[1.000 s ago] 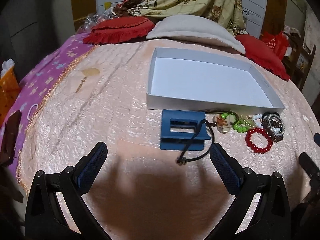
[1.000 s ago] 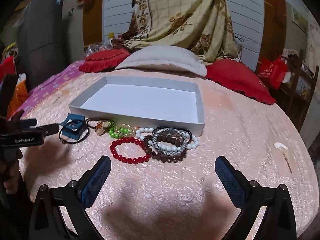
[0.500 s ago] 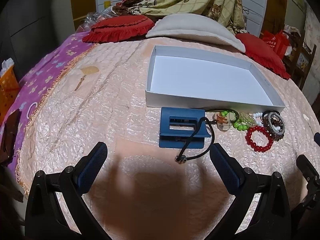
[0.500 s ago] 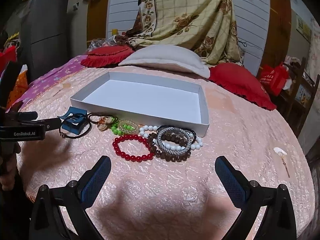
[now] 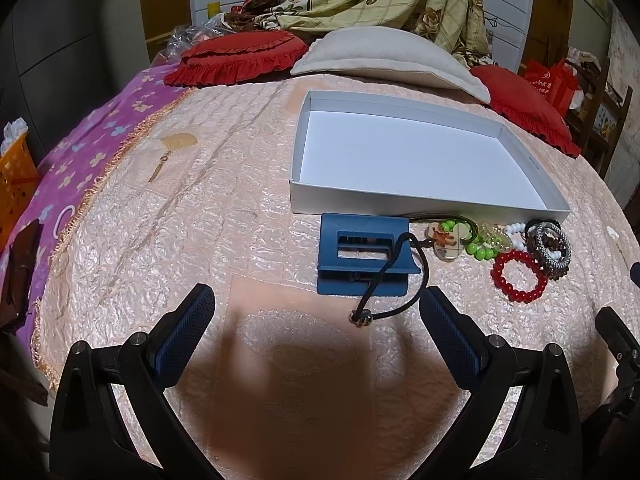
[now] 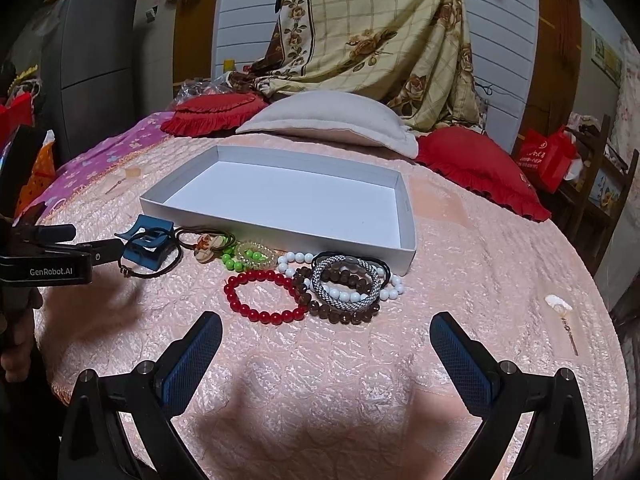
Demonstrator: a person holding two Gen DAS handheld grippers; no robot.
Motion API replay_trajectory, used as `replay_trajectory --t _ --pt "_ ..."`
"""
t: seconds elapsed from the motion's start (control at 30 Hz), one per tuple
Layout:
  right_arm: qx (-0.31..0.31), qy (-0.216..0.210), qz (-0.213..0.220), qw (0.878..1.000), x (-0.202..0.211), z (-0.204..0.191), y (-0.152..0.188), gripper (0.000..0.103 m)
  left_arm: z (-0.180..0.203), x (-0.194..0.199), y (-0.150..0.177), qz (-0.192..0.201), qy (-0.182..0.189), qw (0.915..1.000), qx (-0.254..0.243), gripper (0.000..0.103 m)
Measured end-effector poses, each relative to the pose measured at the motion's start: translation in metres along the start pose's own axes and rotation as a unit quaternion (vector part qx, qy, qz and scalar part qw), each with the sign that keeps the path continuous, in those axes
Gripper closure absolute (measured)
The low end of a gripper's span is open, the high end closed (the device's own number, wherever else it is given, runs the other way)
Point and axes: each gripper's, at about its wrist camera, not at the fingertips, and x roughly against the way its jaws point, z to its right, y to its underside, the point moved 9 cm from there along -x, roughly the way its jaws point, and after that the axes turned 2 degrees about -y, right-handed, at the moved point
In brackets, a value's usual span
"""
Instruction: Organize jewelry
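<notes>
My left gripper [image 5: 316, 316] wide open, holding nothing, above the bed [image 5: 168, 240], my right gripper [image 6: 326, 340] likewise, blue hair clip [image 5: 366, 258], red bead bracelet [image 6: 264, 296] and other bracelets just beside the empty white tray [image 6: 404, 216].

Place: a bedroom in a home.
Bed: a quilted pink bedspread [image 6: 480, 280] covers the whole work surface, with a purple flowered sheet [image 5: 80, 152] along its left edge.
Pillows: red frilled cushions [image 6: 216, 114] and a beige pillow [image 6: 332, 120] at the far edge.
Backdrop: a floral blanket [image 6: 380, 28] draped against a white panelled wall.
Right side: wooden shelving with a red bag [image 6: 548, 156].
</notes>
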Motion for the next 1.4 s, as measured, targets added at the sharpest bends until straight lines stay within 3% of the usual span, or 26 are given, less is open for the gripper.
replay_trajectory --t 1.4 --pt "-0.021 0.011 -0.003 1.0 -0.0003 0.003 -0.0027 0.0 -0.0058 0.0024 -0.0021 0.002 -0.006 1.0 -0.005 0.001"
